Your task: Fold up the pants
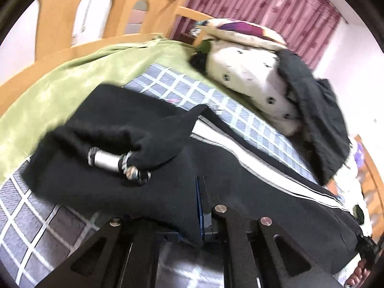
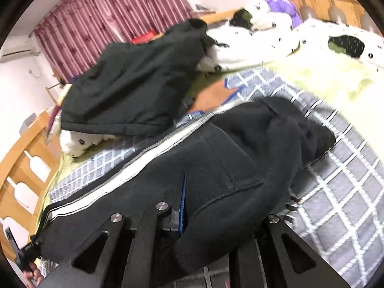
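Black pants with a white side stripe lie across a grey checked sheet. My left gripper is shut on the pants' edge; cloth drapes over the fingers and hides the tips. A silver drawstring tip sticks out of the bunched waistband. In the right wrist view my right gripper is shut on the same pants, near a back pocket. The stripe runs left of it. The other gripper shows at the lower left edge.
A dark jacket lies on a white dotted duvet behind the pants. A green blanket covers the left side of the bed. A wooden bed frame and pink curtains stand behind.
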Motion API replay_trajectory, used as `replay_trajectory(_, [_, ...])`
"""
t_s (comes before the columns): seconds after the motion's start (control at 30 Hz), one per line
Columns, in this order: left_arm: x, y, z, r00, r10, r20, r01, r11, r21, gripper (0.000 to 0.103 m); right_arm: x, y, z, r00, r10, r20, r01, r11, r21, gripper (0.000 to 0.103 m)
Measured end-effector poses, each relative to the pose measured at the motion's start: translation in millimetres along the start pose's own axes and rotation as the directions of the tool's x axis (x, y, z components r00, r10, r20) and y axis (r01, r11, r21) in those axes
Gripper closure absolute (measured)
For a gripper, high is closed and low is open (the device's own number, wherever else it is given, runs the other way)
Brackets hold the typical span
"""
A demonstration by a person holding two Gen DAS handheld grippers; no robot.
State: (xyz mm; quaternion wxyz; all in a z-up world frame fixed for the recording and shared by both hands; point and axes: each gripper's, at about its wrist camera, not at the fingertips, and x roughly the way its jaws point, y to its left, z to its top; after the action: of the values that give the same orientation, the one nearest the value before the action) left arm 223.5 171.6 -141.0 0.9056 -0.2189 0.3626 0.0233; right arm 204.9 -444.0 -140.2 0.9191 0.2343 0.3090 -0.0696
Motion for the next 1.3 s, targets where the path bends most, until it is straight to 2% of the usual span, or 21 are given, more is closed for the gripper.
replay_trajectory(0.1, [-23, -18, -10, 0.999, -0.014, -0.047, 0.018, 0.997, 0.076, 0.094, -37, -18, 1, 1.0, -0.019, -0.022, 0.019, 1.0, -0.006, 0.091])
replay_trajectory(0.27, [-53, -25, -66, 0.987, -0.049, -0.15, 0.073, 0.985, 0.156, 0.094, -96, -73, -23, 0.995, -0.076, -0.072, 0.072, 0.996, -0.048, 0.091])
replay_trajectory(0.33, [-51, -25, -93, 0.985, -0.01, -0.172, 0.043, 0.981, 0.189, 0.094, -106, -96, -41, 0.988, -0.106, -0.111, 0.099, 0.993, -0.072, 0.09])
replay_trajectory(0.4, [-42, -26, -108, 0.983, 0.06, -0.176, -0.016, 0.971, 0.238, 0.093, -99, -117, -57, 0.976, -0.109, -0.186, 0.1, 0.993, -0.054, 0.088])
replay_trajectory(0.47, [-38, -25, -114, 0.976, 0.092, -0.199, -0.039, 0.967, 0.253, 0.09, -91, -133, -70, 0.962, -0.109, -0.249, 0.108, 0.994, -0.019, 0.085])
replay_trajectory(0.5, [-39, -25, -115, 0.974, 0.088, -0.208, -0.034, 0.968, 0.25, 0.084, -91, -142, -73, 0.957, -0.098, -0.274, 0.106, 0.994, 0.013, 0.079])
replay_trajectory(0.53, [-43, -24, -113, 0.973, 0.093, -0.21, -0.038, 0.967, 0.253, 0.078, -95, -148, -73, 0.961, -0.081, -0.264, 0.095, 0.995, 0.039, 0.071])
replay_trajectory(0.57, [-49, -24, -112, 0.974, 0.104, -0.201, -0.049, 0.964, 0.26, 0.061, -106, -155, -72, 0.975, -0.061, -0.212, 0.078, 0.994, 0.073, 0.067])
replay_trajectory(0.6, [-55, -23, -113, 0.977, 0.108, -0.186, -0.057, 0.964, 0.261, 0.045, -114, -160, -70, 0.983, -0.06, -0.173, 0.076, 0.993, 0.085, 0.058])
replay_trajectory(0.63, [-63, -20, -113, 0.982, 0.101, -0.159, -0.059, 0.966, 0.25, 0.042, -118, -164, -66, 0.985, -0.075, -0.155, 0.09, 0.992, 0.092, 0.044])
replay_trajectory(0.7, [-74, -11, -117, 0.988, 0.075, -0.135, -0.045, 0.976, 0.212, 0.042, -116, -177, -59, 0.986, -0.105, -0.127, 0.122, 0.984, 0.13, 0.036])
replay_trajectory(0.8, [-79, -6, -124, 0.988, 0.08, -0.132, -0.054, 0.981, 0.188, 0.041, -93, -198, -50, 0.988, -0.073, -0.136, 0.104, 0.965, 0.242, 0.036])
replay_trajectory(0.87, [-82, -3, -126, 0.988, 0.096, -0.123, -0.073, 0.98, 0.183, 0.041, -78, -208, -43, 0.991, -0.067, -0.111, 0.1, 0.943, 0.317, 0.038])
replay_trajectory(0.9, [-83, -2, -126, 0.988, 0.098, -0.121, -0.075, 0.981, 0.181, 0.041, -74, -212, -39, 0.99, -0.093, -0.107, 0.124, 0.934, 0.336, 0.06])
replay_trajectory(0.93, [-86, -1, -125, 0.988, 0.095, -0.118, -0.073, 0.981, 0.177, 0.041, -74, -213, -32, 0.987, -0.141, -0.078, 0.159, 0.928, 0.337, 0.075])
replay_trajectory(1.0, [-93, 1, -122, 0.991, 0.087, -0.105, -0.067, 0.982, 0.179, 0.041, -87, -202, -8, 0.996, -0.079, 0.029, 0.071, 0.974, 0.215, 0.08])
replay_trajectory(1.07, [-100, -1, -120, 0.993, 0.094, -0.077, -0.077, 0.977, 0.2, 0.041, -97, -190, 7, 0.992, -0.067, 0.102, 0.056, 0.992, 0.113, 0.08])
replay_trajectory(1.1, [-103, -2, -119, 0.992, 0.106, -0.062, -0.09, 0.972, 0.216, 0.041, -93, -187, 11, 0.992, -0.089, 0.089, 0.08, 0.992, 0.101, 0.075])
replay_trajectory(1.17, [-106, -6, -117, 0.992, 0.119, -0.042, -0.105, 0.964, 0.245, 0.041, -75, -188, 12, 0.987, -0.16, -0.011, 0.16, 0.985, 0.065, 0.069])
replay_trajectory(1.23, [-108, -12, -114, 0.994, 0.106, -0.029, -0.094, 0.958, 0.271, 0.041, -62, -192, 0, 0.966, -0.226, -0.125, 0.228, 0.974, 0.004, 0.068])
replay_trajectory(1.3, [-104, -17, -108, 0.991, 0.13, -0.024, -0.116, 0.944, 0.309, 0.041, -68, -198, -20, 0.945, -0.285, -0.162, 0.279, 0.958, -0.063, 0.066])
